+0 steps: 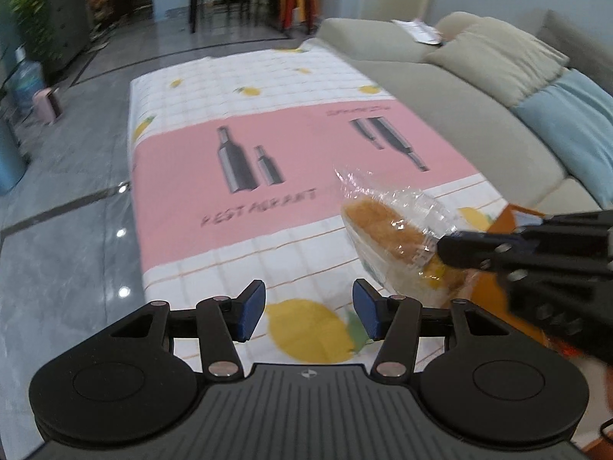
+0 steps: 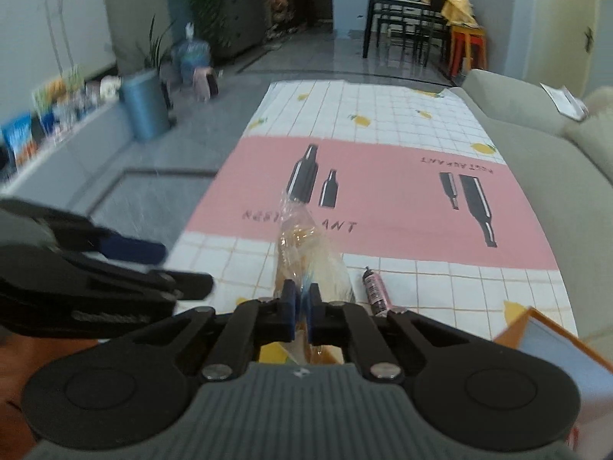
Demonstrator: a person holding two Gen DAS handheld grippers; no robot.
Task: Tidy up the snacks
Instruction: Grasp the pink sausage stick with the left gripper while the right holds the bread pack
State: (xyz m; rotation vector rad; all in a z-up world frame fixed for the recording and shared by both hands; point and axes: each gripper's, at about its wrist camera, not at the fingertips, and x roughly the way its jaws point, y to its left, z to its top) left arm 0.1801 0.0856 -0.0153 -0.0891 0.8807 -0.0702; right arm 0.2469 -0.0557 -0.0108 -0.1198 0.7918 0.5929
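Right tongs [image 2: 301, 308] nearest, blue pads [image 2: 290, 312] clenched on a clear bread bag [image 2: 306, 253]; bag lifted off the tabletop [image 2: 421, 291], sticking out ahead of the pads over the pink band of the cloth; bun visible inside the plastic. Left tongs [image 1: 308, 312] released, nothing between the pads, hanging over a printed lemon [image 1: 306, 331] near the cloth's near edge; seen from that side, bag [image 1: 390, 237] just right of and beyond them, pinched at its right end by the right tongs [image 1: 452, 247]. Small pink tube [image 2: 374, 289] lying on the white squares just right of the bag. Orange box [image 2: 544, 341] at the tabletop's near right corner. Grey sofa [image 1: 440, 88] along the right side.
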